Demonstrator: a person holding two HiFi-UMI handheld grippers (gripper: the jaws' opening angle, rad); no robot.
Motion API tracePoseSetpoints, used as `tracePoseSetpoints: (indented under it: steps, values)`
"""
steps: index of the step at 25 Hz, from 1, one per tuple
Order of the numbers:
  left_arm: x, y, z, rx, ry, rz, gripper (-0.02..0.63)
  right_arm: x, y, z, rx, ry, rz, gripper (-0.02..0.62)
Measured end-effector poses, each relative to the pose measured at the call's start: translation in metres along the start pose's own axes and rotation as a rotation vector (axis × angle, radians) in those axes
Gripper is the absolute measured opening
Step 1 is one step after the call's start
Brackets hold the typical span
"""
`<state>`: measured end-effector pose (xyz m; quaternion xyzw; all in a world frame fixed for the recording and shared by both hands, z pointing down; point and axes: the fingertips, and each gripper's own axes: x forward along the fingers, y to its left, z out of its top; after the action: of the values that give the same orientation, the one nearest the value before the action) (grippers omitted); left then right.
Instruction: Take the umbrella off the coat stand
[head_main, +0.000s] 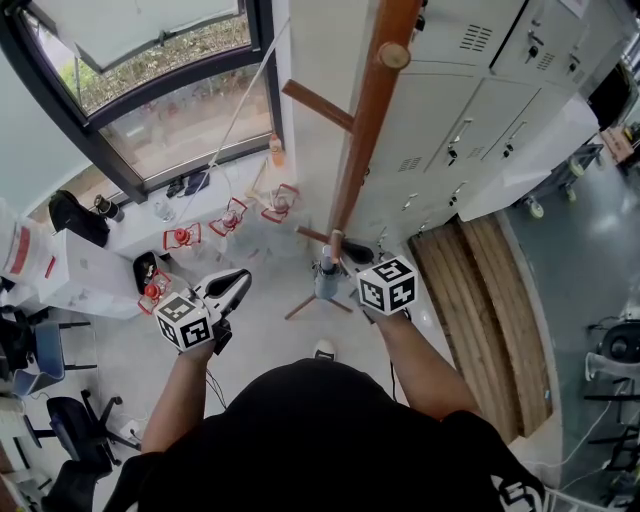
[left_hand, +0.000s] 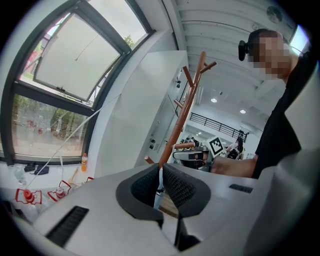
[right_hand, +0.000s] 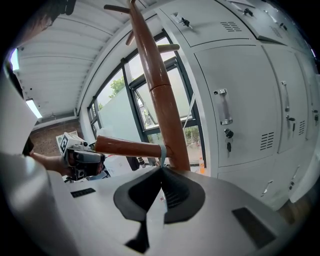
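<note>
Here we clamp the right gripper (right_hand: 161, 172) on the umbrella's (head_main: 327, 283) strap (right_hand: 162, 151), looped over the stand's (head_main: 365, 130) peg (right_hand: 127, 146); the peg points toward our left gripper (left_hand: 161, 181), slightly parted, empty.

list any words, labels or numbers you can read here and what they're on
No text here can be read.
left cube, right cube: black-and-white square markers only, no letters.
shirt print: white, cut off at the edge, unreadable.
box: red marks, too blurred.
bottle: label too small.
lockers: no legible labels.
</note>
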<state>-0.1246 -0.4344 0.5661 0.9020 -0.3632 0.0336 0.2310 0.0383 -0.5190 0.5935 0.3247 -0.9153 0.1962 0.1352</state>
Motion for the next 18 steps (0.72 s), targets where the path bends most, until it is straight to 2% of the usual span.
tracePoseSetpoints:
  steps: [18]
  values:
    - [-0.03,-0.01,-0.011,-0.002,-0.008,-0.012,0.037,-0.019,0.024,0.002,-0.004,-0.021,-0.016,0.015]
